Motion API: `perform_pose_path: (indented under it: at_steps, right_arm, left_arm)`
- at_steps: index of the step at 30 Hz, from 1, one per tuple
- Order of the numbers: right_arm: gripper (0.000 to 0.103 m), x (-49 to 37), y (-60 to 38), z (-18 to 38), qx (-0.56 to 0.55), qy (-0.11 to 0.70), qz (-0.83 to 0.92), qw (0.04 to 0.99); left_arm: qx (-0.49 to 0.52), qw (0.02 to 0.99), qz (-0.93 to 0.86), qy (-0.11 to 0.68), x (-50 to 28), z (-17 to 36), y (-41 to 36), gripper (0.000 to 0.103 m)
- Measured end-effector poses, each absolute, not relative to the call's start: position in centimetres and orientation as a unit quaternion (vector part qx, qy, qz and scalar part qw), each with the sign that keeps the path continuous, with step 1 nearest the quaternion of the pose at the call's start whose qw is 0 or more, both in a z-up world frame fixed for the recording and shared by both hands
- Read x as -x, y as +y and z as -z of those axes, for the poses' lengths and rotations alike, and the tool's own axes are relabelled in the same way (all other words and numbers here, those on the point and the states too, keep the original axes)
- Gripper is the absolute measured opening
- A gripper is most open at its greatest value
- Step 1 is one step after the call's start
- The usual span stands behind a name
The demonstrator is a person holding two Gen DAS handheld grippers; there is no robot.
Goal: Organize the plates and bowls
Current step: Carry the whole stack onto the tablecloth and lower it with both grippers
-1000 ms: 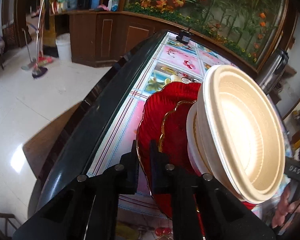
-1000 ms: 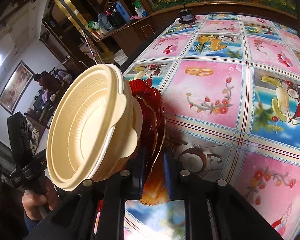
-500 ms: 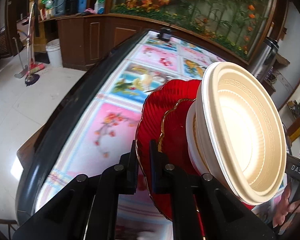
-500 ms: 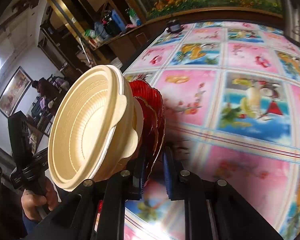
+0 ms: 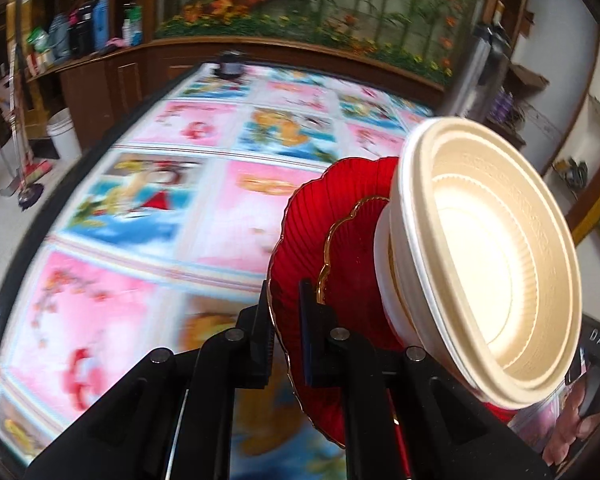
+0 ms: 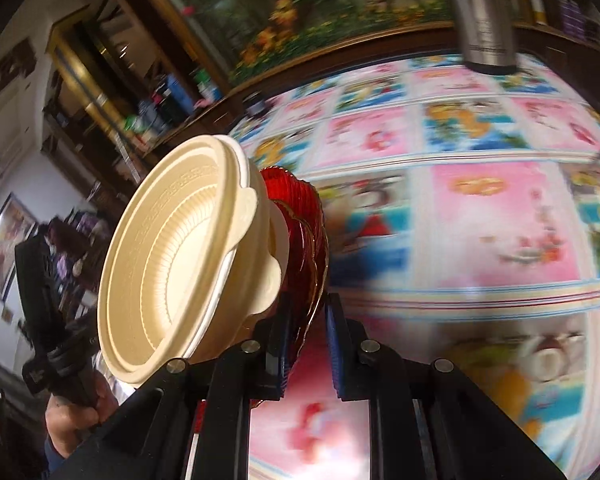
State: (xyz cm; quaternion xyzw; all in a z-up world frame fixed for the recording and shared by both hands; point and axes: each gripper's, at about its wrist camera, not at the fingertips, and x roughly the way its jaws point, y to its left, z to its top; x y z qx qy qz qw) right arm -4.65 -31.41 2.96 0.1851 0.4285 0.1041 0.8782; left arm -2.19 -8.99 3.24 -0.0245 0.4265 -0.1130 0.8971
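Plates (image 5: 312, 240), red ribbed glass with scalloped gilt rims, carry nested cream bowls (image 5: 496, 256), the stack tilted on edge above the table (image 5: 140, 280) and its blurred pink-and-blue picture cloth. Left gripper (image 5: 285, 328) and right gripper (image 6: 306, 344) jaws each pinch the large plate's rim. "DAS" shows on the right gripper's body.

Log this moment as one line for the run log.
left gripper: shut on red plates | right gripper: shut on same rim | cream bowls: stacked on plates | stack: tilted, above patterned table
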Motion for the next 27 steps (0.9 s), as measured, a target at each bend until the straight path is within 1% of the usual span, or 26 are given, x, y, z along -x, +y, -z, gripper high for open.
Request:
perform_pose_path:
  at_steps: [5, 9, 19, 27]
  right_arm:
    - [0.016, 4.7, -35.7, -2.4, -0.2, 0.415, -0.057, 0.886]
    - [0.016, 4.5, -37.7, -1.6, -0.202, 0.408, -0.038, 0.89]
    - [0.016, 4.0, -38.1, -0.8, -0.177, 0.4, -0.02, 0.899]
    - [0.016, 4.1, -38.3, -0.6, -0.18, 0.399, -0.02, 0.899]
  left_arm:
    - [0.013, 0.886, 0.13, 0.446, 1.2, -1.6, -13.4, 0.008]
    - [0.005, 0.892, 0.127, 0.434, 0.9, -1.7, -15.2, 0.008]
    - [0.0, 0.907, 0.121, 0.403, 1.1, -1.5, -16.0, 0.008]
    - [0.016, 0.905, 0.133, 0.404, 1.1, -1.5, -15.6, 0.009]
